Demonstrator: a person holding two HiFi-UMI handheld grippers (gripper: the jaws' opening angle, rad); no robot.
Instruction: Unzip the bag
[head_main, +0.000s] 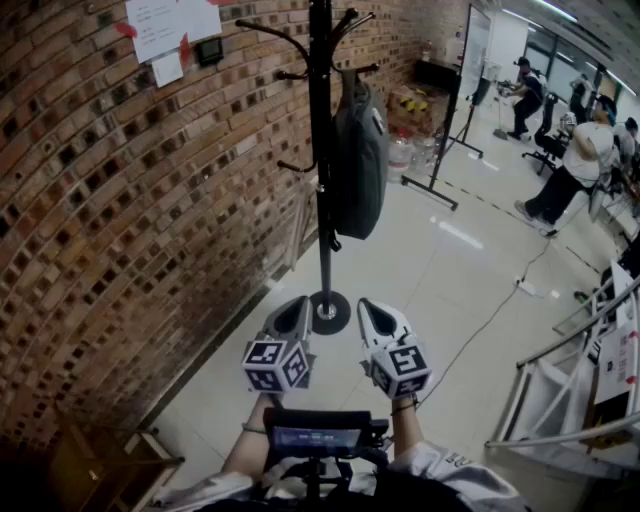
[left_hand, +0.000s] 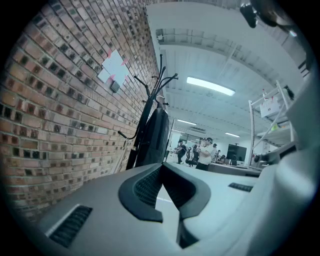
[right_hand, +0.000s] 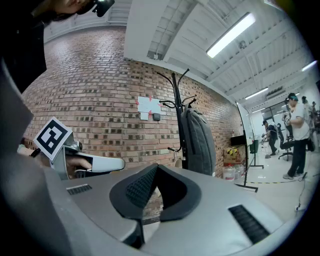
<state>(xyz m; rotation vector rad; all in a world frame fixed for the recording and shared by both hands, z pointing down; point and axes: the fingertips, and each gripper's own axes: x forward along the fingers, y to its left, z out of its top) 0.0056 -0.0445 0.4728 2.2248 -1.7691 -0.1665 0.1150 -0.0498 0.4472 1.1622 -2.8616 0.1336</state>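
Observation:
A dark grey backpack hangs zipped from a black coat stand by the brick wall. It also shows in the left gripper view as the backpack and in the right gripper view as the backpack. Both grippers are held level, side by side, well short of the stand's round base. My left gripper is shut with nothing between its jaws. My right gripper is likewise shut and holds nothing. The left gripper appears to the left in the right gripper view.
A brick wall runs along the left. A whiteboard stand and water bottles stand behind the bag. People work at the far right. A cable crosses the floor; a white rack stands at right.

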